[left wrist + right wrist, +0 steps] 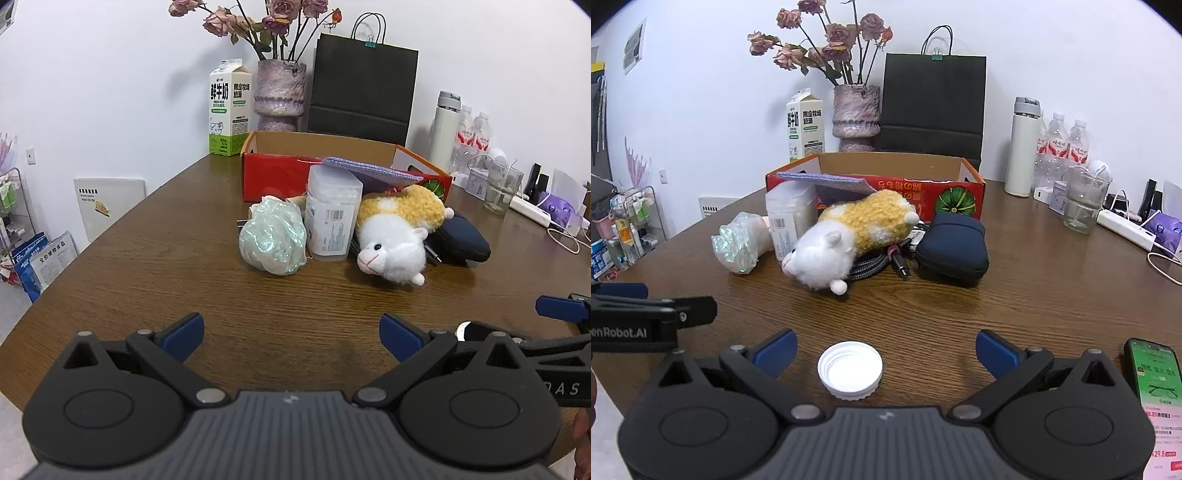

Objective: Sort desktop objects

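Both grippers, left gripper (291,338) and right gripper (886,354), gaped wide, empty; ahead, plush hamster (853,240) looked soft, light: pinch its yellow back.

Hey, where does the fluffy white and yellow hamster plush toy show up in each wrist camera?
Left wrist view: the white and yellow hamster plush toy lies right of centre, face toward the camera.
Right wrist view: the toy lies left of centre, head pointing left.
Shared landmark: the red open cardboard box directly behind it.
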A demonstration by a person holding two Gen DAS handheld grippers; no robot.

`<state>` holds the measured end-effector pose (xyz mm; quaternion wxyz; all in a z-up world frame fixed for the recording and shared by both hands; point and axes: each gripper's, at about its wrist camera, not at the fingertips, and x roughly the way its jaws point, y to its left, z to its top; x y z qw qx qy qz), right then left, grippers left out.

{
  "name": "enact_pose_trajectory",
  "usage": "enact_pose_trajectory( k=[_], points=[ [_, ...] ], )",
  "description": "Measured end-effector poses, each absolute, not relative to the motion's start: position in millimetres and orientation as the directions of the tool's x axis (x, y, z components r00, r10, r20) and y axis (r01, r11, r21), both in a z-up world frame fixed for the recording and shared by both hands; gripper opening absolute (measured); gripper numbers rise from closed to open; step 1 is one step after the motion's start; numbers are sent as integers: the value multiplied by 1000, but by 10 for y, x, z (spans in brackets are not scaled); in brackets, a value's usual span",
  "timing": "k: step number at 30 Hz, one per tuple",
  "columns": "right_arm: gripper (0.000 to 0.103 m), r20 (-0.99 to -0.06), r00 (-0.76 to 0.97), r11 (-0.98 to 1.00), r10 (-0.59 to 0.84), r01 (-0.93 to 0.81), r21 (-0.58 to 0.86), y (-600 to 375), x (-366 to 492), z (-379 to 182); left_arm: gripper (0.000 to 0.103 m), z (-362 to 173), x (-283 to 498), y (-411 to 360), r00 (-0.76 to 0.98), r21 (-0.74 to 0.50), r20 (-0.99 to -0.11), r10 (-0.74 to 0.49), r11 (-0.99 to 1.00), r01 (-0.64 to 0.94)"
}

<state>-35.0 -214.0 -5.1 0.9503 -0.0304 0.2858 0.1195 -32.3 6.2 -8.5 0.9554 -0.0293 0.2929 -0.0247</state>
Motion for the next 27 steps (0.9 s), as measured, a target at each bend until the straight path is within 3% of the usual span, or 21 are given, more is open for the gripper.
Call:
enact_pose_trajectory(
  k=[27],
  points=[
    [103,-522,829,975,199,-222,20,-2188,-366,-28,103,-93,-297,115,831,-106,-552,-70,994,14]
  ],
)
